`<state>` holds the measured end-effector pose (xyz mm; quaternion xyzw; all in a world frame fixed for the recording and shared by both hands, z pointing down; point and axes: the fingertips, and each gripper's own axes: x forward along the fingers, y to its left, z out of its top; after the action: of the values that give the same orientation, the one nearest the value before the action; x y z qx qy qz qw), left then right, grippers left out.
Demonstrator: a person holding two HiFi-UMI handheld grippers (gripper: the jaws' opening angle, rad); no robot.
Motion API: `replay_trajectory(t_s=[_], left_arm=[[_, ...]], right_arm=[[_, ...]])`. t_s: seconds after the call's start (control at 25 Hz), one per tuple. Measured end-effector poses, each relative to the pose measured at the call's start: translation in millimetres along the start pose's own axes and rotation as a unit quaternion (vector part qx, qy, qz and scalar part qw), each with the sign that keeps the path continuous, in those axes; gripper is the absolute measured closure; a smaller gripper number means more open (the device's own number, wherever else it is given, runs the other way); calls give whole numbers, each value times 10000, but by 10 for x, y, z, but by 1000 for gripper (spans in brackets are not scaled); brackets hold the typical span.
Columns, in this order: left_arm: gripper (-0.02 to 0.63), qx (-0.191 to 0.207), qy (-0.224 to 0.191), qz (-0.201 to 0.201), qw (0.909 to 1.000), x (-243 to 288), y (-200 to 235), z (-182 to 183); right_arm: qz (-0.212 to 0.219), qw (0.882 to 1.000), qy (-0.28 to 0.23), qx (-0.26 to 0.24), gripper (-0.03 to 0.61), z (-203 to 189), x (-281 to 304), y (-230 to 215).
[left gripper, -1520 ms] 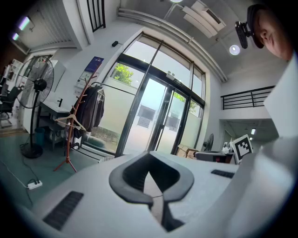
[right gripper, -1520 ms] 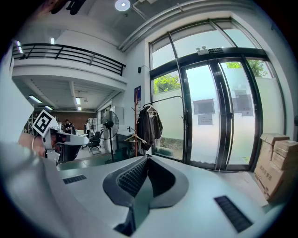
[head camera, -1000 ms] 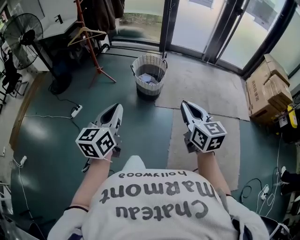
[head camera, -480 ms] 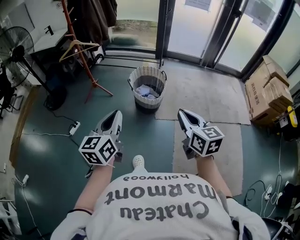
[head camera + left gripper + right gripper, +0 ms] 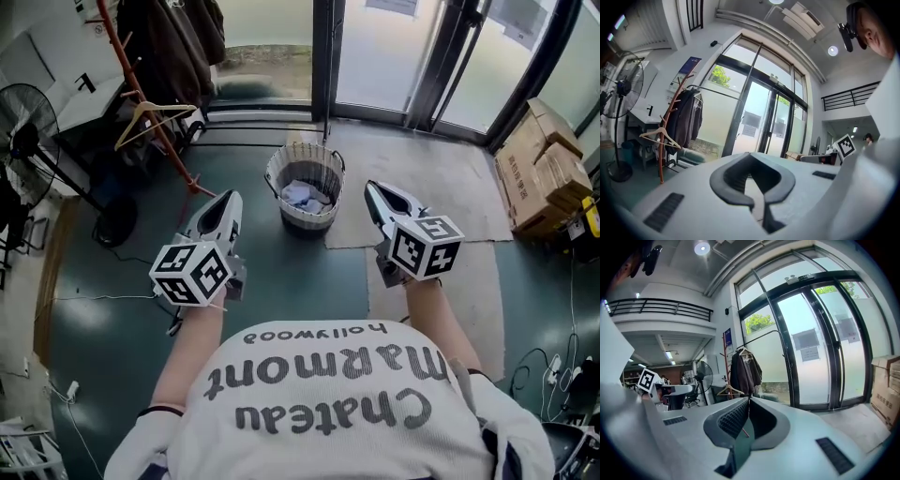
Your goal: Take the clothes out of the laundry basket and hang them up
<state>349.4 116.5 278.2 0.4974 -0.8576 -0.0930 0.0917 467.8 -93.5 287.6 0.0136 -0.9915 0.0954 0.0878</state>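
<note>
Woven laundry basket [image 5: 305, 184] holding cloth clothes [image 5: 307, 196] on glossy floor [image 5: 112, 337].

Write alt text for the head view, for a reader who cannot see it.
Seen from above, a person holds the shut, empty left gripper and right gripper out toward a laundry basket holding clothes on the floor ahead. At upper left stands a red coat rack with dark garments and a bare wooden hanger; glass doors lie beyond.

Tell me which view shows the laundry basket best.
The head view: the laundry basket stands whole on the floor, clothes visible inside. Neither gripper view shows it; both look level toward the glass doors and coat rack.
</note>
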Motion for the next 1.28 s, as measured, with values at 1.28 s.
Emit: replay_trajectory(t_s=[1.28], left_arm=[[606, -384, 739, 502, 9953, 2158, 988, -559]], right_arm=[[82, 9906, 1051, 867, 549, -443, 2124, -1610]])
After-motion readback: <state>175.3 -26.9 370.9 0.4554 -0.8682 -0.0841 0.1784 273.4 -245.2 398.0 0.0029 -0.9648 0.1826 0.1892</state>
